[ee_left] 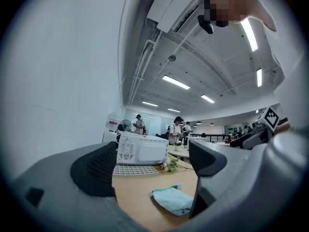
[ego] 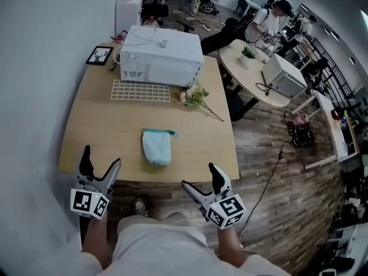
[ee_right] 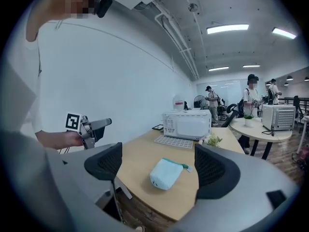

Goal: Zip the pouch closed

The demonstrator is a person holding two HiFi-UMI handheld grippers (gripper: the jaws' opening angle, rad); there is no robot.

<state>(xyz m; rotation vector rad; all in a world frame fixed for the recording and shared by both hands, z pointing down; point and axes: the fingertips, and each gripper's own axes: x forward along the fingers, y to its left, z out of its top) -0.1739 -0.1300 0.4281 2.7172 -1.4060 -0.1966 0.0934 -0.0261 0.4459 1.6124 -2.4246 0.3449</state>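
Both grippers hang short of the light wooden tabletop (ego: 115,125), the left gripper (ego: 102,160) by its front-left corner and the right gripper (ego: 199,177) just off the front edge. Neither holds anything. The left gripper's fingers (ee_left: 96,168) stand wide apart with only the scene showing between them, and the right gripper's fingers (ee_right: 215,170) are spread likewise.

The pale blue fabric pouch (ego: 157,146) lies flat near the front edge, about midway along it, untouched and apart from both grippers. Zipping has not begun, so I judge this to be the approach.

The next move likely calls for one gripper to pin the pouch body while the other pinches the small teal zip tab (ego: 172,134) and draws it along the teal-trimmed end that faces the far edge.

The head view alone gives the layout: the tab sits at the pouch's far-right corner, well short of the white microwave oven (ego: 161,56). The right gripper view shows the pouch's plump, rounded body (ee_right: 165,173) and the tab sticking out sideways. The left gripper view sees it only low and edge-on. No view shows whether the zip is open.
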